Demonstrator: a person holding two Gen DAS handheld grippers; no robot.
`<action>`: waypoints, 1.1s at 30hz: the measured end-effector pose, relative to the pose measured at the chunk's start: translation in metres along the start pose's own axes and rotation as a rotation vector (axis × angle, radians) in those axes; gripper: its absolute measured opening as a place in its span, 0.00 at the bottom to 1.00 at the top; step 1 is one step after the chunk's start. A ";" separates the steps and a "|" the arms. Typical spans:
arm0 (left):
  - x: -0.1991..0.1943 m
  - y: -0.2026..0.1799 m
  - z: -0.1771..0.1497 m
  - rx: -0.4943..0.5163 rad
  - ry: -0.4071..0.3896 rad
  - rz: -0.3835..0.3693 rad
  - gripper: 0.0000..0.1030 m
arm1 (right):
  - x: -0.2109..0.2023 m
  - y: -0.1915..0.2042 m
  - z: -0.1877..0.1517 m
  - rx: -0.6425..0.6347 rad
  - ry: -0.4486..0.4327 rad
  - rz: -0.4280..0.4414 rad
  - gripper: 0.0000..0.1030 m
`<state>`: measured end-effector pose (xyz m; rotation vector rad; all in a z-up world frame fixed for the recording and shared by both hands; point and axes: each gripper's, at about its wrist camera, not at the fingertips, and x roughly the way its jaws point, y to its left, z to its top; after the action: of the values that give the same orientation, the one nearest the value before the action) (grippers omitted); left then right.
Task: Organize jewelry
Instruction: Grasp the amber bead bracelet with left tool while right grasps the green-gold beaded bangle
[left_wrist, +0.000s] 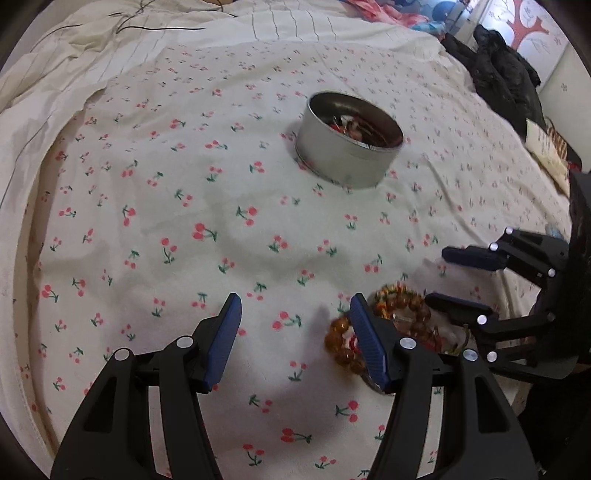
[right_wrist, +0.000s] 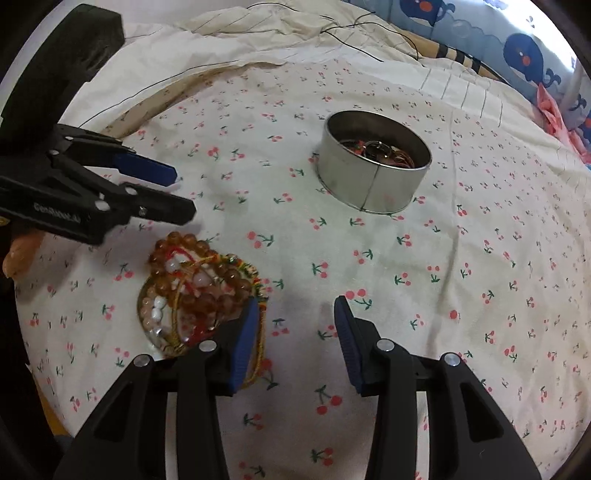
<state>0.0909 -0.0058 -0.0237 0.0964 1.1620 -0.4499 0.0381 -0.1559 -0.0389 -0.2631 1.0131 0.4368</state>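
Cherry-print sheet, whale-patterned bedding, perhaps dark clothing.

Faint white lettering on left gripper body, roughly "GenRobot.ai"; nothing else legible.

It was a bedroom in a home — the whole surface was a bed under a cherry-print sheet. Beyond the sheet lay a rumpled striped quilt, and past that a whale-print pillow — plus dark clothing at the sheet's far edge.
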 end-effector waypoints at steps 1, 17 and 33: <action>0.002 -0.002 -0.002 0.007 0.010 0.004 0.56 | 0.001 0.003 -0.002 -0.009 0.011 -0.009 0.42; -0.004 0.008 -0.013 -0.073 -0.008 0.002 0.58 | -0.012 -0.026 -0.013 0.124 -0.028 -0.216 0.48; 0.000 0.037 -0.015 -0.190 0.013 0.042 0.60 | 0.006 -0.030 -0.010 0.133 0.003 -0.211 0.50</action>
<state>0.0926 0.0325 -0.0358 -0.0411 1.2074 -0.3003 0.0475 -0.1846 -0.0488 -0.2478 1.0006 0.1766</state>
